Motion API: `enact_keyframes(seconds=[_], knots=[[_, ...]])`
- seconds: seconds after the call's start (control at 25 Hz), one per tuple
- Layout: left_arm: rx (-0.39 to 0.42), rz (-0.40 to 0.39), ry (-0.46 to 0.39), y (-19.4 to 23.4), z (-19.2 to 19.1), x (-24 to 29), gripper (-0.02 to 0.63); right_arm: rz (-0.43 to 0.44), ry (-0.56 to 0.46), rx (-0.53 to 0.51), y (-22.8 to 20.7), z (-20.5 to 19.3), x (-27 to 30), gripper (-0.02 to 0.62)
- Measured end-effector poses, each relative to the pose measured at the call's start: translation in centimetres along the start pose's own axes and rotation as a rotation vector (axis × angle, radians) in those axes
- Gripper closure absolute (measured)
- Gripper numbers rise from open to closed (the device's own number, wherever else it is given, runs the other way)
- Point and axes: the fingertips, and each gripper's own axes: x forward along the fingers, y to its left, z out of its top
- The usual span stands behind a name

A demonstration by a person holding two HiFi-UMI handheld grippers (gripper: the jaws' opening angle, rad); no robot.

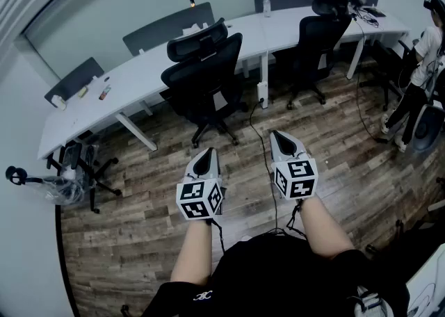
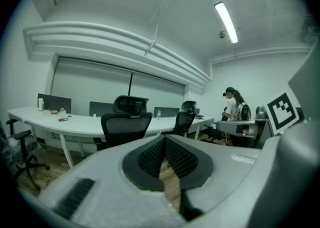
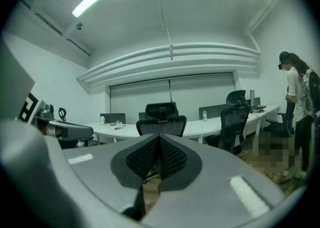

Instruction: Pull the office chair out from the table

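The office chair (image 1: 203,76), black with a mesh back and a headrest, stands ahead of both pairs of jaws and well apart from them. Its back is turned toward the tips and its front is close against the edge of the long white table (image 1: 132,79). In the left gripper view it rises just above and left of the tips; in the right gripper view it sits directly above them. The left gripper (image 1: 206,156) has its jaws pressed together with nothing between the pads. The right gripper (image 1: 277,136), just beside it, is closed and empty in the same way. Both point nearly level toward the chair, over wooden floor (image 1: 153,197). A dark cable (image 1: 259,135) runs along the floor between the two grippers and on toward a table leg. Further ahead and to the right of the right jaws a second black chair (image 1: 316,37) stands at the same table, with a clear bottle (image 1: 266,7) on the tabletop beyond it. Far to the right of the jaws a person (image 1: 417,65) in a white top stands near the table's end. Well off to the left of the left jaws a third chair (image 1: 80,163) stands by the table's other end
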Motion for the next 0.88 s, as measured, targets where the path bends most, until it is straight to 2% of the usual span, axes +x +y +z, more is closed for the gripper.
enact_keyframes(seconds=[0.28,0.64,0.88], knots=[[-0.003,0.000,0.002,2.0,-0.4,-0.4,0.600,0.060,0.000,-0.001,3.0,-0.2,1.4,0.588],[-0.007,0.010,0.013,7.3,-1.3,-0.6,0.600,0.017,0.008,-0.006,6.1,-0.8,4.7,0.586],[0.008,0.023,0.024,9.3,-1.7,-0.3,0.600,0.009,0.033,-0.001,6.6,-1.7,6.7,0.586]])
